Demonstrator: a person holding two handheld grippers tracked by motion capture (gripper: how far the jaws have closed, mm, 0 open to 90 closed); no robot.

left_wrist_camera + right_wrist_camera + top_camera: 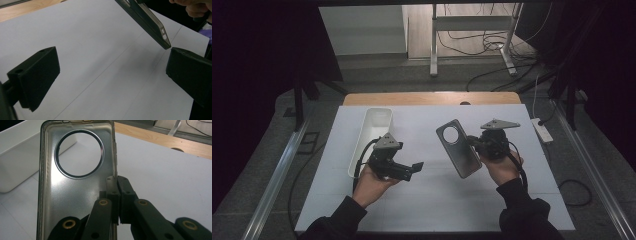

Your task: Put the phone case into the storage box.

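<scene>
Your right hand-held gripper (473, 141) pinches the phone case (458, 148) by one side edge, lifted clear of the table (437, 200) so your left hand-held gripper (416, 167), jaws apart, can take its end.

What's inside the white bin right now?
The white bin looks empty in the high view; its near end is hidden behind the left gripper. The right gripper holds the phone case.

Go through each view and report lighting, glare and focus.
High view: dark surround, white table evenly lit; left gripper view: phone case edge sharp, near jaws soft, faint shadow under it; right gripper view: right gripper blurred, soft glare on the case's inner face.
</scene>
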